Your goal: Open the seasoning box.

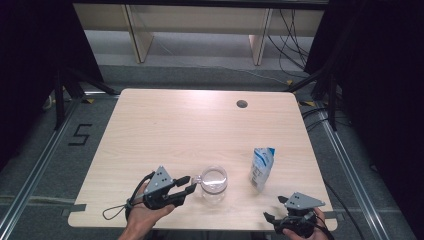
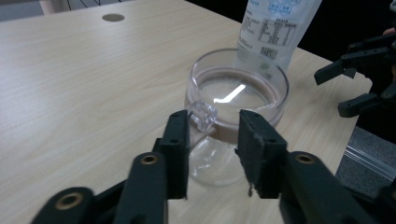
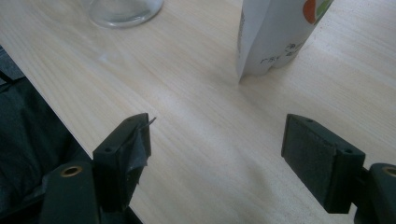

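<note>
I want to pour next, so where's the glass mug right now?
In the high view the glass mug stands near the table's front edge, between the left gripper and the pouch.

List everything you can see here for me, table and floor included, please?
table: one, pale wood, centre, with a round hole near its far edge
glass mug: one, clear, near edge, its handle between the left gripper's jaws
pouch: one, white and blue, upright, right of the mug
floor marking "5": one, black, left of the table
cables: several, black, far right floor
left gripper: one, black, at the mug
right gripper: one, black, open, near right corner
</note>
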The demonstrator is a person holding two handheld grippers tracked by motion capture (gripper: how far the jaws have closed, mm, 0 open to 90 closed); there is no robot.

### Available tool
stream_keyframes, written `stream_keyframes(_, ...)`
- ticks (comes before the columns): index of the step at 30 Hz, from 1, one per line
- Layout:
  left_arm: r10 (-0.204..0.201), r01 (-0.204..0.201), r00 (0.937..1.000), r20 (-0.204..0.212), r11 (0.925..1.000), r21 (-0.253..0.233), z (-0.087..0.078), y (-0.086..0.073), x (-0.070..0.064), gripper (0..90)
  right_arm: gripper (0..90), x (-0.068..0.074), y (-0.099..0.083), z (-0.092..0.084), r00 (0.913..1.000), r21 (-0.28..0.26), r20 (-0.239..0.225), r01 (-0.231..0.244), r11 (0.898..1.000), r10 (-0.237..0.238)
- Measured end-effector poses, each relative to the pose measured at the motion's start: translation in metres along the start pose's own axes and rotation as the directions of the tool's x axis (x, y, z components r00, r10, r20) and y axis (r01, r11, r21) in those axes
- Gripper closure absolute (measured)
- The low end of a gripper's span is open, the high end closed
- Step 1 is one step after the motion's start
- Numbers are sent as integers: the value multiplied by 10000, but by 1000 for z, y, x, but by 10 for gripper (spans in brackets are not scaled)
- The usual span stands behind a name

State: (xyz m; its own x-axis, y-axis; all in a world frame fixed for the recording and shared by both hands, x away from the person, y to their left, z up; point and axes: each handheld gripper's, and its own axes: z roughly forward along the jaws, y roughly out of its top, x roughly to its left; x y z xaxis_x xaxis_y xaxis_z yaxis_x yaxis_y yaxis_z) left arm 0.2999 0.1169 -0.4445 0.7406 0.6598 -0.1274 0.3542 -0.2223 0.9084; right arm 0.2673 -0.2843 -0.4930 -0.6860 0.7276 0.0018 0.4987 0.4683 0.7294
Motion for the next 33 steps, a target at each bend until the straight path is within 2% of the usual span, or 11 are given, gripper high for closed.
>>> stream_keyframes(1, -84, 84, 10000, -22, 10000, -34, -1, 1, 0, 704, 251, 1, 1, 0, 9999, 33, -93, -75, 10000, 75)
stream_keyframes(2, -125, 126, 9999, 53, 9997, -191, 0, 3, 1, 727, 253, 2, 1, -1, 9998, 37, 56, -215, 9998, 215)
stream_keyframes(3, -34, 32, 9999, -119, 9998, -206, -1, 7, 2, 766, 264, 3, 2, 0, 10000, -119, -16, -47, 9999, 47)
stream_keyframes(8, 85, -86, 9999, -75, 9999, -134, 4, 11, 2, 812, 275, 7, 5, -1, 10000, -272, -17, 72, 9996, -72)
stream_keyframes(9, -29, 27, 10000, -64, 9998, -208, 6, 11, 1, 821, 276, 7, 6, 0, 9998, -315, 46, 216, 9993, -215)
stream_keyframes(13, 151, -152, 9997, -202, 9999, -60, 12, 13, 2, 842, 286, 10, 7, 1, 9996, -284, -175, 236, 9993, -241)
stream_keyframes(15, 146, -146, 9997, -189, 9999, -50, 13, 13, 3, 857, 296, 11, 8, 0, 9994, -374, 15, 359, 9987, -358)
stream_keyframes(20, 47, -45, 9996, -279, 10000, 52, 18, 11, 7, 887, 301, 11, 9, 1, 9983, -406, -48, 583, 9975, -585)
stream_keyframes(28, 94, -93, 9997, -218, 9999, 79, 22, 8, 7, 893, 312, 16, 11, 2, 9991, -405, -101, 405, 9984, -409)
stream_keyframes(29, 99, -98, 9997, -219, 9999, 61, 22, 8, 7, 893, 317, 16, 12, 2, 9983, -503, -3, 586, 9970, -587)
stream_keyframes(33, 119, -119, 9997, -210, 9999, 30, 22, 7, 7, 893, 340, 18, 14, 3, 9975, -653, -88, 697, 9954, -704)
